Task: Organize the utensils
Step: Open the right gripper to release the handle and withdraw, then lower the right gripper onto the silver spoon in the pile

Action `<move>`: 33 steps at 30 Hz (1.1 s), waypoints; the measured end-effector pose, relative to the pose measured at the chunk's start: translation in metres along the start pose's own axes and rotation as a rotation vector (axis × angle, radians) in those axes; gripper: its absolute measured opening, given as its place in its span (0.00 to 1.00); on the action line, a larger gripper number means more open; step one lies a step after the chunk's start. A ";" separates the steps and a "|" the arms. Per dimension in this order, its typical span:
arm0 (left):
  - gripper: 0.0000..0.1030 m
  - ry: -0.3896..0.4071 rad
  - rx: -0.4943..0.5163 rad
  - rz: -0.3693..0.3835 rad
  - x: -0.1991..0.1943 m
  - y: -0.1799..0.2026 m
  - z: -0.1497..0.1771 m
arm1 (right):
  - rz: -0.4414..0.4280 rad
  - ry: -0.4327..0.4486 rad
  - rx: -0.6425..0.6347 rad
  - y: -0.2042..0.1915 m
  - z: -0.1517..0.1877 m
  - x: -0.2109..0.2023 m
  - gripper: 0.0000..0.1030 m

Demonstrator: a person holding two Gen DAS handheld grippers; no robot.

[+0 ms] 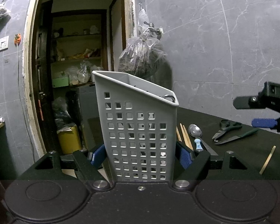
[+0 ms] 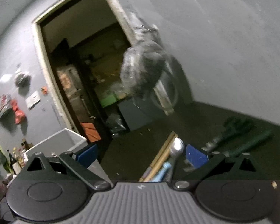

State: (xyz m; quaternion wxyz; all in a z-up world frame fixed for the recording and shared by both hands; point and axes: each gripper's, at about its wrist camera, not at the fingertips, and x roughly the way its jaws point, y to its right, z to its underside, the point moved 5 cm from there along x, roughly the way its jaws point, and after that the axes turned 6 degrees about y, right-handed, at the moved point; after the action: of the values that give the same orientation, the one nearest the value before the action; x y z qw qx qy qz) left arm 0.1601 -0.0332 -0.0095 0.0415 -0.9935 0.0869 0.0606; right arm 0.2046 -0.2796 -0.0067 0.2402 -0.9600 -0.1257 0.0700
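1. Left gripper (image 1: 140, 155): its blue pads are clamped on the two sides of the grey perforated utensil holder (image 1: 138, 130), which stands upright at the tabletop's (image 1: 196, 115) left edge, before an open doorway (image 1: 76, 56).
2. Right gripper (image 2: 141, 155): its jaws are spread wide with nothing pressed between the pads; below the gap lie the chopsticks (image 2: 162, 155), the spoon (image 2: 177, 146) and a light-blue handle (image 2: 164, 169). This view is blurred.
3. Loose utensils, just right of the holder: chopsticks (image 1: 184, 135), spoon (image 1: 195, 130) and a blue-handled piece (image 1: 198, 144) lie side by side.
4. Toward the right edge: scissors (image 1: 226, 129) and a green-handled knife (image 1: 237, 137) lie close together; a single wooden stick (image 1: 267, 160) lies apart at the near right.
5. A plastic bag (image 1: 141, 56) hangs on the grey wall behind the tabletop's far edge.
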 end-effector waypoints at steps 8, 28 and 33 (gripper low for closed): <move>0.77 -0.002 0.002 0.003 0.000 0.001 0.000 | 0.050 -0.003 0.090 0.026 0.014 -0.003 1.00; 0.77 -0.002 0.000 0.004 0.000 0.001 -0.001 | 0.065 -0.052 0.160 0.038 0.034 0.000 1.00; 0.77 -0.002 -0.002 0.008 0.001 0.001 -0.001 | 0.067 -0.146 0.109 0.032 0.035 0.014 1.00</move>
State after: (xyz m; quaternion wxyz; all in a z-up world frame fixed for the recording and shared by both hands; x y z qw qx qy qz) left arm 0.1605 -0.0346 -0.0091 0.0404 -0.9931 0.0909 0.0620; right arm 0.2181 -0.2877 -0.0533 0.2797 -0.9416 -0.1066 0.1544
